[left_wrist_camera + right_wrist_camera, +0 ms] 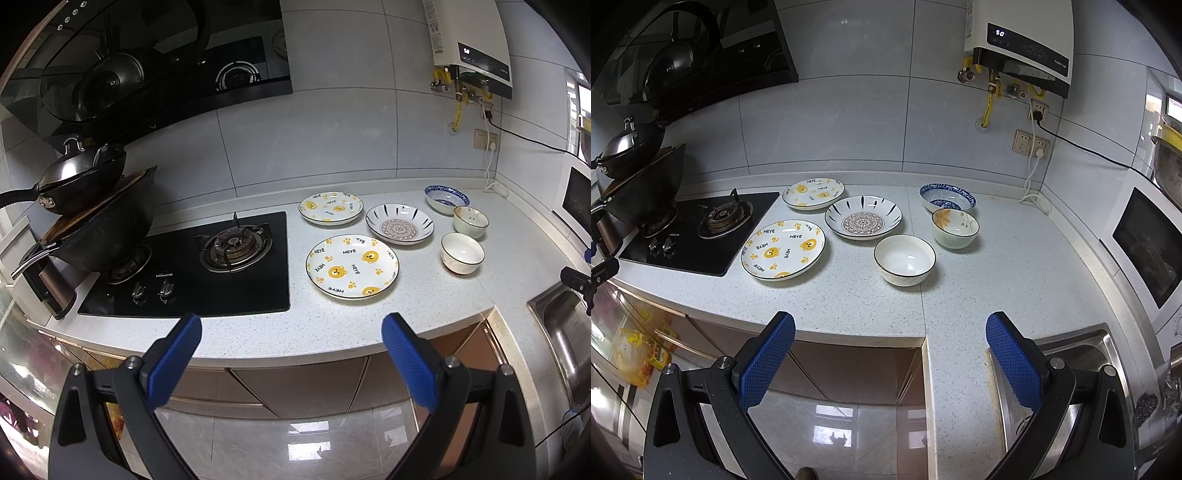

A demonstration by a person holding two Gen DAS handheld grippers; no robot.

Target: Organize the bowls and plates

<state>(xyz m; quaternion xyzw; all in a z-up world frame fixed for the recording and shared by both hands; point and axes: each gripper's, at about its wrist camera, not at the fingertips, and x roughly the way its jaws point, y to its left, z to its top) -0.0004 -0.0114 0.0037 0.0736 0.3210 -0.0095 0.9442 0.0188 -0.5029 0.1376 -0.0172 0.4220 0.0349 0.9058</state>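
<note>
**Hovering off the counter edge, nothing gripped**

Holding both tongs out in front of the counter [332,332], short of any dish. Left gripper [291,354] spread wide, blue pads [177,362] apart with only floor and cabinet fronts showing between them. Right gripper [890,358] likewise gaping, gripping nothing.

Sitting on the speckled top, right of the hob [192,266]: near bear plate [352,266], far bear plate [330,207] behind it, patterned dish [399,223] just beside both. Further right, three bowls in a loose cluster: white bowl [905,259] nearest, flower bowl [955,228] behind it, blue bowl [947,197] at the back, close to the wall. All six upright, apart from one another, none stacked yet.

Judging the likely start: reaching for the near bear plate with the left, since closest to that side, and for the white bowl with the right. Advising a low approach at the rim, one pad under the lip and one over, as flat plates offer little else to pinch. Advising a slow lift, level, glazed ware probably being slippery against the pads. Suggesting matching bear plates together, the deeper dish on top or apart, and bowls nested by width.

Looking into each vessel: all appearing empty and clean, only printed patterns inside. Sink [1071,354] at the lower right, contents not showing.
</note>
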